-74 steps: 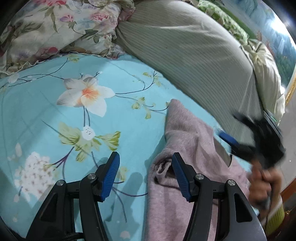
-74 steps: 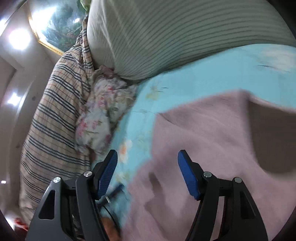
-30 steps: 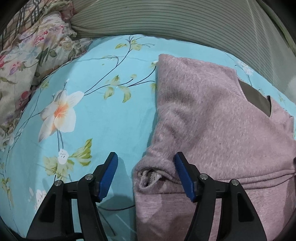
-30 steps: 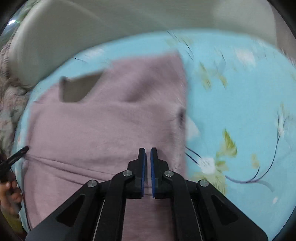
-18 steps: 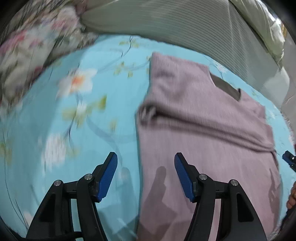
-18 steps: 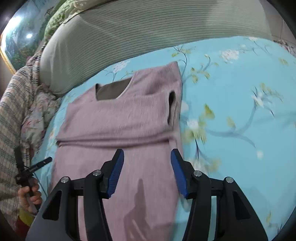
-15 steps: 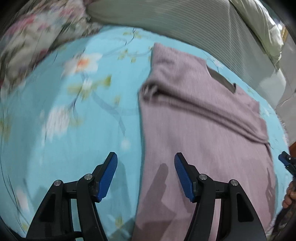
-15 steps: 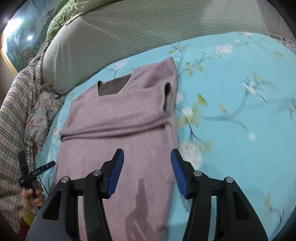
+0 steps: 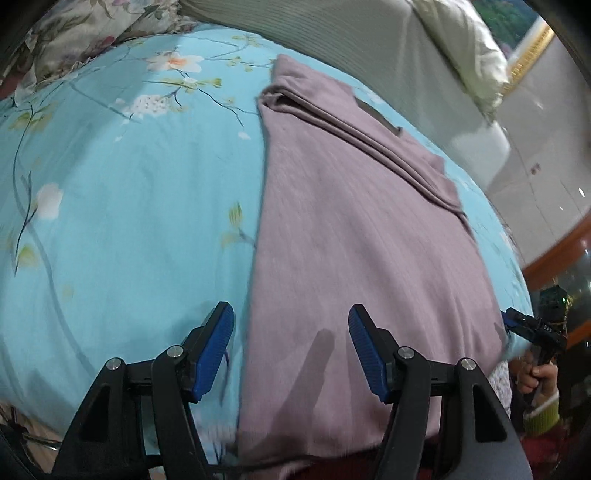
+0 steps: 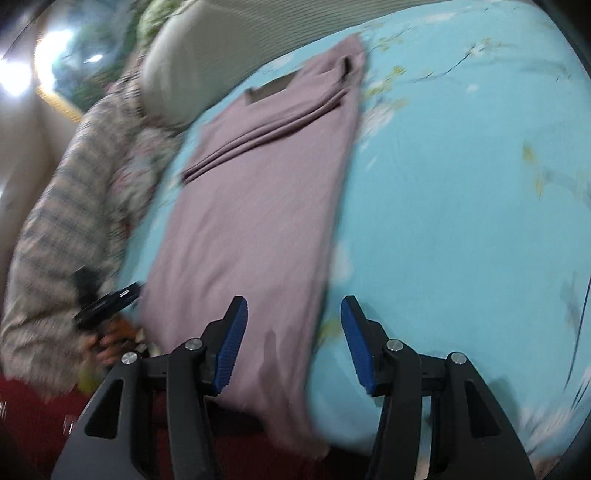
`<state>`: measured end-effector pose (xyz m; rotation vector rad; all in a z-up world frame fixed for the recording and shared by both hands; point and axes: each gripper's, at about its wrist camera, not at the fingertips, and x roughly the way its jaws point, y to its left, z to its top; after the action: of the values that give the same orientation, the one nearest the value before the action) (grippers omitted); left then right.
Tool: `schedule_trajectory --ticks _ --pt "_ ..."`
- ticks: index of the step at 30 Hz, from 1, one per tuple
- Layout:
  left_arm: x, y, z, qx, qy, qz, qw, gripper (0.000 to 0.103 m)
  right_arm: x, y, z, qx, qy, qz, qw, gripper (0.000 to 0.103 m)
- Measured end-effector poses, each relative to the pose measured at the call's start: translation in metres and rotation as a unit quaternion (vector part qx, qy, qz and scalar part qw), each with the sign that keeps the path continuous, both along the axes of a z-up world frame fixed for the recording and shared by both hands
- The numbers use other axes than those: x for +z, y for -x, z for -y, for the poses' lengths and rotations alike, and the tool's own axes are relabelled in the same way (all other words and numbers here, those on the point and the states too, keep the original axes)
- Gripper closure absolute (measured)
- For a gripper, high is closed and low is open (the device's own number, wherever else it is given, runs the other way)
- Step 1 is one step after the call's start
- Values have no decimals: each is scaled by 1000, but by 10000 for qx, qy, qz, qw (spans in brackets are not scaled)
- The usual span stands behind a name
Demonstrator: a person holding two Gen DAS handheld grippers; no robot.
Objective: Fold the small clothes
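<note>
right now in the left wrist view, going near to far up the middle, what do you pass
left hand-held gripper → pink sweater's lower body → sleeve folded across its chest → grey neckline patch → grey striped pillow

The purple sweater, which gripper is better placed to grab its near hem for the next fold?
Neither clearly; probably both together. The left gripper is open over the purple sweater's left edge near the hem, and the right gripper is open over its right edge. Each sits near its own corner.
</note>
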<state>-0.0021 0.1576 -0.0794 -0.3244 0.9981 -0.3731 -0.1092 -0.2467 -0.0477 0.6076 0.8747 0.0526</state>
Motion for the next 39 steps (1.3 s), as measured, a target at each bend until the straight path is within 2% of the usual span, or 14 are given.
schedule_trajectory --ticks 2,6,11,16,17,19,21,22,23,26,32,35,39 --pt "-1 17 1 -244 -20 25 9997 38 -4 17 -12 319 -85 82 9994 49" --pt "-4 45 4 -565 -202 157 9981 40 -14 37 -18 543 -227 165 9981 49" --pt "-6 58 -6 -714 19 112 9974 42 -34 49 -18 684 -412 -51 9968 49" --pt "-17 61 -12 -971 351 -102 9946 62 -57 43 -27 807 -648 -189 9945 49" --pt "-21 62 -9 -1069 338 -198 9935 65 -60 40 -32 896 -605 -244 9938 49" --pt "-28 63 -4 -1163 101 -335 9926 82 -61 38 -39 988 -522 -228 9935 52" --pt "-32 64 -2 -1145 7 -353 9928 90 -56 36 -41 969 -469 -148 9941 73" --pt "-32 64 -2 -1127 38 -339 9930 94 -53 36 -41 937 -450 -110 9945 86" --pt "-29 64 -3 -1108 99 -300 9933 96 -50 37 -40 912 -452 -50 9948 93" --pt "-13 72 -4 -1057 236 -32 9941 98 -29 39 -37 913 -662 361 9930 95" --pt "46 79 -13 -766 920 824 9894 98 26 33 -30 857 -996 1438 9808 96" --pt "68 73 -12 -586 1044 1141 9862 98 47 23 -21 692 -950 1757 9774 96" --pt "92 47 -11 -268 1176 1543 9806 98 68 7 0 374 -822 2042 9748 96"
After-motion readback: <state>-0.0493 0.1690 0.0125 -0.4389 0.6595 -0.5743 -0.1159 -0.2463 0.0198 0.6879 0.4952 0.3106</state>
